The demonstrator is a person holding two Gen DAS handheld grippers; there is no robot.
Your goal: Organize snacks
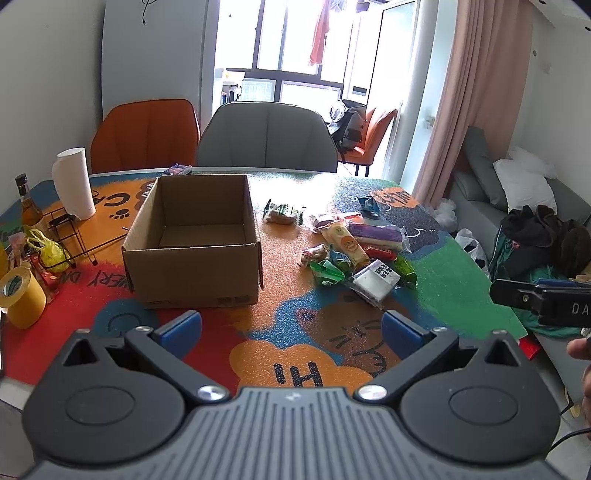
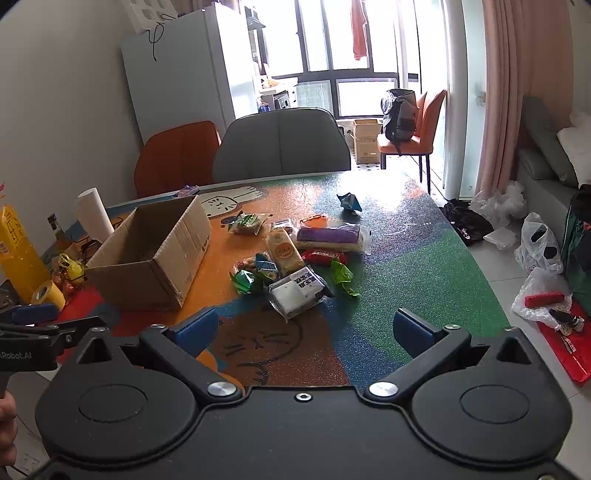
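From the left wrist, our left gripper (image 1: 291, 328) hangs with jaws spread over the table (image 1: 280, 291), an open cardboard box (image 1: 195, 236) ahead, snacks (image 1: 354, 251) heaped to its right. From the right wrist, our right gripper (image 2: 304, 328) gapes before that pile.

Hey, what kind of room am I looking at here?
Most likely the dining and living area of a home. A table with a cartoon mat has a grey chair pulled up to it, a sofa with pillows stands to the right, and laundry hangs on the balcony beyond.
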